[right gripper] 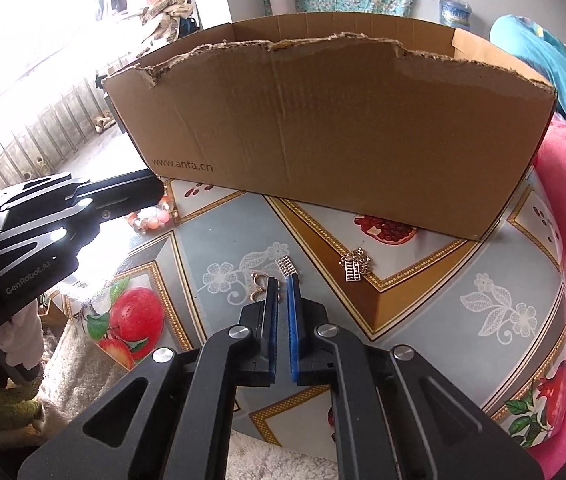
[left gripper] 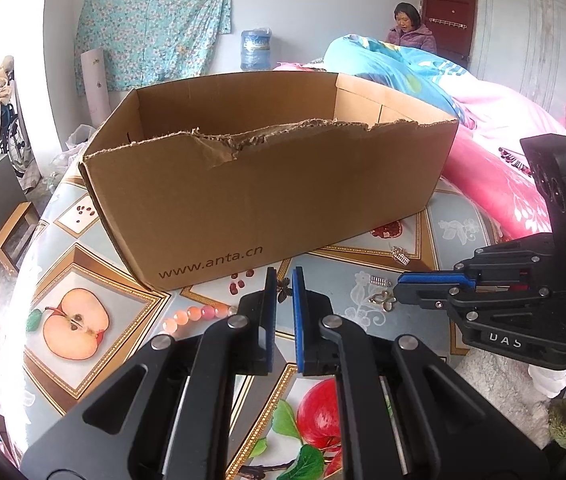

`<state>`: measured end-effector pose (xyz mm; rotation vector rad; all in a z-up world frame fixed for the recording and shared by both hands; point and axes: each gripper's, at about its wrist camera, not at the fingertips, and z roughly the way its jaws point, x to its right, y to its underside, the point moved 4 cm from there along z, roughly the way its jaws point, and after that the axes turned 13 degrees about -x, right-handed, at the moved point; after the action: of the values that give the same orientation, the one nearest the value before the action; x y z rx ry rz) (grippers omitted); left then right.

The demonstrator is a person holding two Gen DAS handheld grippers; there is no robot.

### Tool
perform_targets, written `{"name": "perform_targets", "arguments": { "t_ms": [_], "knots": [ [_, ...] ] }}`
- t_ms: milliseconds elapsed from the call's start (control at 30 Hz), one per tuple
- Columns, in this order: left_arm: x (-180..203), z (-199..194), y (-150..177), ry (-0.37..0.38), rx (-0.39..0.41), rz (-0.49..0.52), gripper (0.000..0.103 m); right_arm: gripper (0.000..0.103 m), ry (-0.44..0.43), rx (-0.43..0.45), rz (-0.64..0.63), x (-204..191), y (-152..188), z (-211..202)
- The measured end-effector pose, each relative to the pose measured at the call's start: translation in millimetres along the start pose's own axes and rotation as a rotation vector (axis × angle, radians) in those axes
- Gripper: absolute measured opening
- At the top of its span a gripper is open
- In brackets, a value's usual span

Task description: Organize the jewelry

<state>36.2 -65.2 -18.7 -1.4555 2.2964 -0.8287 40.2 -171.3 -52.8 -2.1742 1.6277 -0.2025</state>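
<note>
my right gripper (right gripper: 282, 280) was down on the tablecloth (right gripper: 423, 320), jaws pinched nearly shut around the gold clasp piece (right gripper: 258, 280), which sat at the fingertips in the lower middle of the right wrist view; a bit of gold showed between the pads, so i judged it gripped, though the contact itself was partly hidden. the small silver bar piece (right gripper: 286, 267) lay just beyond the tips, its long axis running up the frame and slightly left, nearly in line with my fingers. my left gripper (left gripper: 284, 276) was also narrowed almost shut, on a dark butterfly piece (left gripper: 283, 291) at its tips, centre of the left wrist view. the relation that mattered: the cardboard box (right gripper: 343, 120) stood straight ahead of both grippers, filling the upper half of each view, its torn front wall between the jewelry and the inside, so i judged each piece had to go up and over that edge. the right gripper was nearer the abacus-like charm (right gripper: 355, 267), right of centre; the left was nearer the pink bead bracelet (left gripper: 197, 316), left of its fingers. count: one box, one bracelet, one butterfly, one gold clasp, one silver bar, one charm cluster; five pieces outside the box. the box's inside wasn't visible, so i couldn't tell what it held.
</note>
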Motion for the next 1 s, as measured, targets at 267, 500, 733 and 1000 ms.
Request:
{"name": "perform_targets", "arguments": {
  "t_ms": [267, 500, 733, 1000],
  "knots": [
    [-4.5, -2.2, 1.8, -0.004, 0.0, -0.01, 0.007, 0.005, -0.049, -0.013, -0.037, -20.9, -1.5, 6.5],
    [-6.3, -2.6, 3.9, 0.0, 0.0, -0.01, 0.007, 0.007, -0.061, -0.013, -0.05, -32.5, -0.1, 6.3],
    [-10.2, -3.0, 3.5, 0.004, 0.004, -0.019, 0.007, 0.024, -0.002, 0.003, -0.065, -33.7, -3.5, 9.9],
    [-16.5, -1.5, 4.3, 0.005, 0.001, -0.034, 0.007, 0.024, 0.085, 0.032, -0.066, -47.7, -9.6, 15.7]
  ]
}}
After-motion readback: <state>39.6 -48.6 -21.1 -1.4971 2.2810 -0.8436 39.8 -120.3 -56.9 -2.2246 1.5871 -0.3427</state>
